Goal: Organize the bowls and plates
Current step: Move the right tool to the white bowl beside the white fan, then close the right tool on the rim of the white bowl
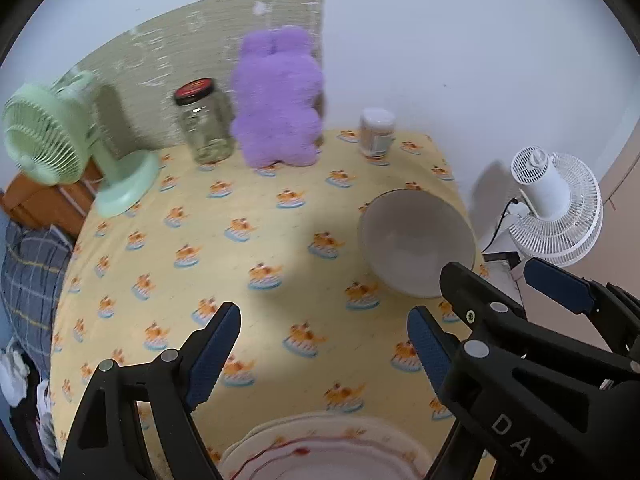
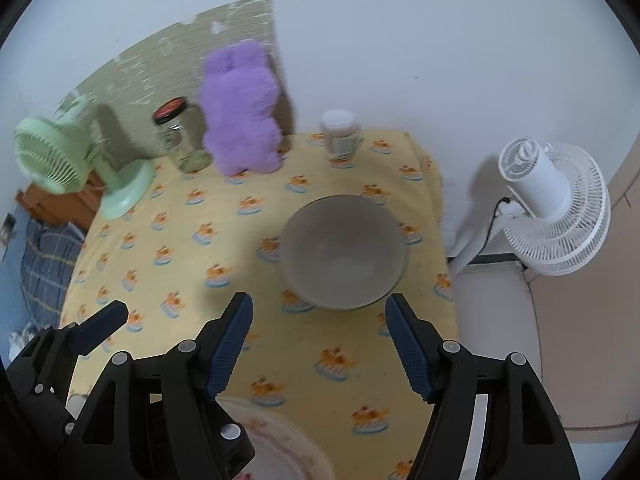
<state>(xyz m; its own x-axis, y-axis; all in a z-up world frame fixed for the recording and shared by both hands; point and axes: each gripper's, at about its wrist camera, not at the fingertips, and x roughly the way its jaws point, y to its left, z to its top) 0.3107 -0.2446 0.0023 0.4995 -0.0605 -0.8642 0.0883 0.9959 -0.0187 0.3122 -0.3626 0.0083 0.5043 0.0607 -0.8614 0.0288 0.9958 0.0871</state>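
Yellow-clothed table (image 2: pixel 168 280), bowl (image 2: pixel 344 256), plate (image 1: pixel 320 452), jar (image 1: pixel 204 120)

Yellow tablecloth (image 1: pixel 248 264) with orange cartoon print covers the table. Along the back edge: green desk fan (image 1: pixel 52 140) at left, glass jar (image 1: pixel 204 120) with black-red lid just beside a purple plush toy (image 1: pixel 278 100), small white-lidded jar (image 1: pixel 376 132) further right. White floor fan (image 2: pixel 556 216) stands off the table at right, plaid blue fabric (image 1: pixel 32 280) at left.
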